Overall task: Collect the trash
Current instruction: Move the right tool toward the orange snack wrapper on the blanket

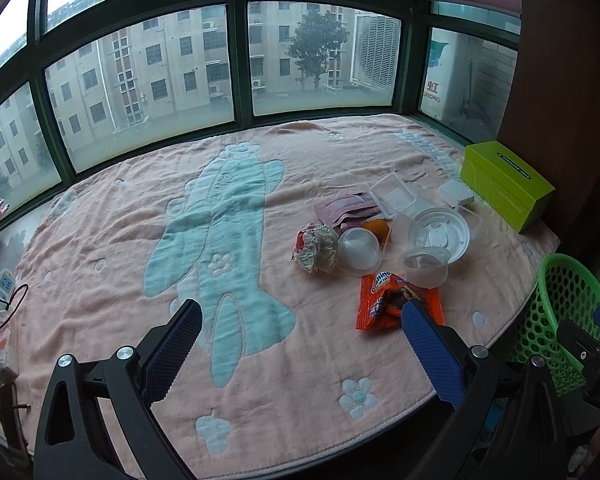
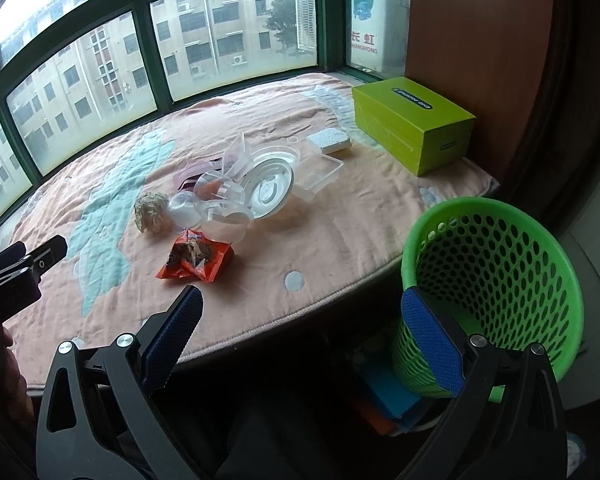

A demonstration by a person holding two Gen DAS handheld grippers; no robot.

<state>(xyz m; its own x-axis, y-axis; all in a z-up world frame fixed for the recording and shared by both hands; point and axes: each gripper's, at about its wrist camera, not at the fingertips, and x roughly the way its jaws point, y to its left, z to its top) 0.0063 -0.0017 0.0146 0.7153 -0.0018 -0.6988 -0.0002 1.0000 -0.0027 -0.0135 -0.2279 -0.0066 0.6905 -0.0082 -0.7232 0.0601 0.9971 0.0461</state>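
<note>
Left wrist view shows your left gripper (image 1: 302,322) spread wide and empty above the pink blanket (image 1: 100,240). Its right finger (image 1: 432,352) overlaps the orange snack wrapper (image 1: 384,296) at centre right. Behind the wrapper lie a crumpled paper ball (image 1: 316,246), clear plastic cups (image 1: 426,266) and lids (image 1: 440,234). Right wrist view shows your right gripper (image 2: 300,312), also released and empty, off the blanket's edge, with the green basket (image 2: 496,264) at lower right.

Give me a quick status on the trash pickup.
Both tongs, left and right, open, empty. Trash pile untouched on blanket. Green basket empty; nothing in the way.
</note>
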